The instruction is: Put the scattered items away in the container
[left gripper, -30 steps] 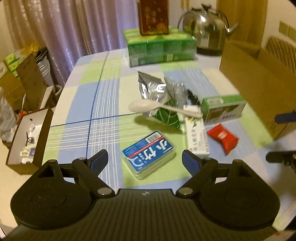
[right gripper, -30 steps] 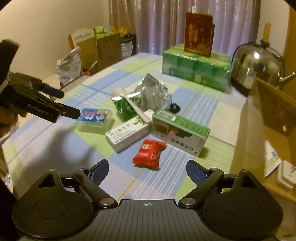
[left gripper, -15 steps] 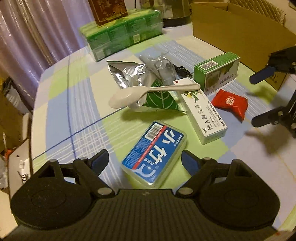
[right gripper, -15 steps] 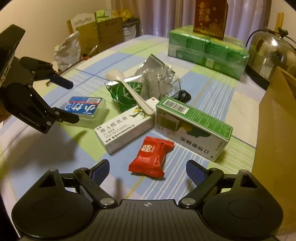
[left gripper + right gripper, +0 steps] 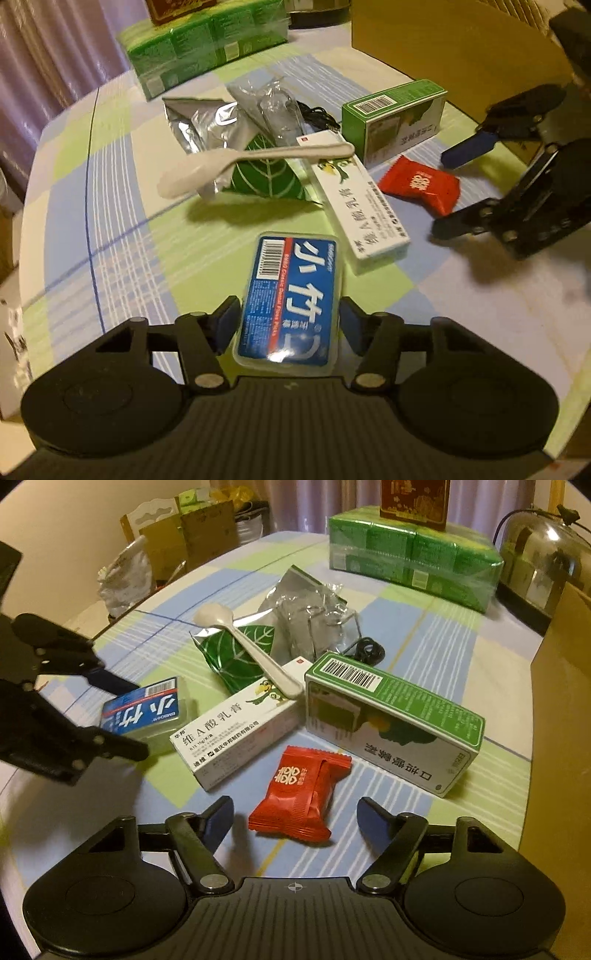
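— Where does the blue floss case (image 5: 290, 301) sit?
— Flat on the checked tablecloth (image 5: 110, 229), between the left gripper's (image 5: 288, 325) pads, which flank its sides; whether they actually touch it cannot be told.
— And the right gripper (image 5: 295, 818)?
— Spread wide around the red candy (image 5: 301, 794), touching nothing. The white ointment box (image 5: 236, 734) lies just beside; the cardboard box (image 5: 454, 48) stands beyond.

Readable text, by item:
- blue-label clear case (image 5: 290, 302), lower centre of left wrist view: barcode, large white "小竹" characters; small print too blurred.
- white carton (image 5: 236, 731), centre of right wrist view: "维A酸乳膏", "重庆华邦制药有限公司".
- green box (image 5: 391, 720): barcode, inverted "口".
- red candy (image 5: 299, 794): gold "囍".
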### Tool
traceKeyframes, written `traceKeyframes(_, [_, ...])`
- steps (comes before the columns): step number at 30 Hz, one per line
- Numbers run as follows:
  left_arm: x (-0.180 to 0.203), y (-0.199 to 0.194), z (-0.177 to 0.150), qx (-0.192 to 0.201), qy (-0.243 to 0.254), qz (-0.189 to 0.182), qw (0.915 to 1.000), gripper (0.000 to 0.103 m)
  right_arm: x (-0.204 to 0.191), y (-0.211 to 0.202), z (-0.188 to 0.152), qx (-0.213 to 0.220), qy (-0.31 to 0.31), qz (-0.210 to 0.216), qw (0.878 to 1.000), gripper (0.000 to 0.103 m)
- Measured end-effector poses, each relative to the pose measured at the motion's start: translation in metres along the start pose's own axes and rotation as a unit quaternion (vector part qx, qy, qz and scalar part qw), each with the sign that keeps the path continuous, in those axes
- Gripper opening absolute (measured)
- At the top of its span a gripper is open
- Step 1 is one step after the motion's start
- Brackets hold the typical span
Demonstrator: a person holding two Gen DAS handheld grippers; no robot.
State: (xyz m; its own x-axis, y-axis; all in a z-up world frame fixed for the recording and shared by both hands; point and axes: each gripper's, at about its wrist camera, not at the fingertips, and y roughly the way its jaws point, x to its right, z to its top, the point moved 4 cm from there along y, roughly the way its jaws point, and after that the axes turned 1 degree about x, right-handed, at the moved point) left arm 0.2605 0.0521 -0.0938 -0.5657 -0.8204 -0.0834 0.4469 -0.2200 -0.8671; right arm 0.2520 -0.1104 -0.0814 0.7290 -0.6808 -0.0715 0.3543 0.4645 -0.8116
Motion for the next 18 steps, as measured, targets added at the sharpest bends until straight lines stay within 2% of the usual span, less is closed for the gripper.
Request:
traceKeyframes(7, [0.007, 0.000, 0.002, -0.001, 0.006, 0.009, 0.9999, 0.052, 0.004, 0.004, 0.002, 0.006, 0.021, 0.005, 1.000, 0.056])
traceKeyframes(11, [0.008, 0.006, 0.006, -0.005, 0.008, 0.013, 0.9999, 0.053, 0.009, 0.002, 0.003, 0.010, 0.025, -0.002, 1.000, 0.033])
traceKeyframes(18, [0.011, 0.005, 0.001, -0.015, -0.008, 0.006, 0.9998, 0.053, 0.000, -0.016, -0.017, -0.012, 0.015, 0.001, 1.000, 0.031])
